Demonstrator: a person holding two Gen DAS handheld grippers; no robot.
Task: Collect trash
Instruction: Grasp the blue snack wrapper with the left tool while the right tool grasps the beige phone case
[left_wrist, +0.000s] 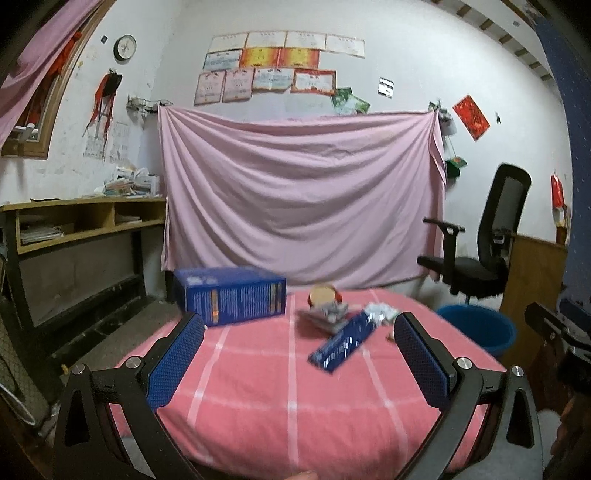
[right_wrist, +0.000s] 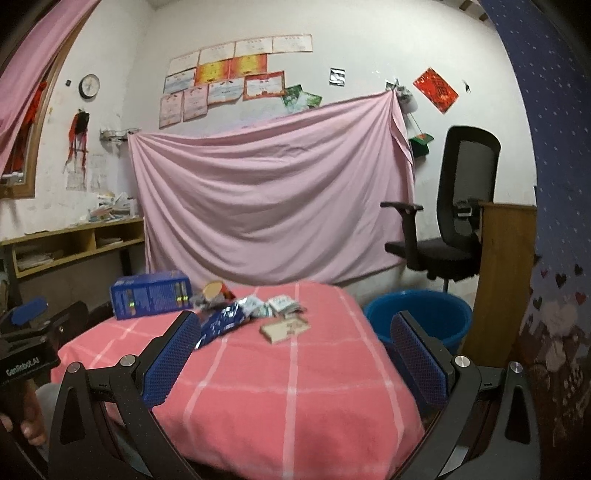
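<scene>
Trash lies on a table under a pink checked cloth. A large blue box stands at the far left. Near the middle lie a shiny blue wrapper, a round red-rimmed piece, crumpled white wrappers and a flat small carton. A blue bucket stands on the floor right of the table. My left gripper and right gripper hover open over the near side, holding nothing.
A black office chair stands behind the bucket. A pink sheet hangs on the back wall. A wooden shelf desk with papers is at the left. A wooden panel stands right of the bucket.
</scene>
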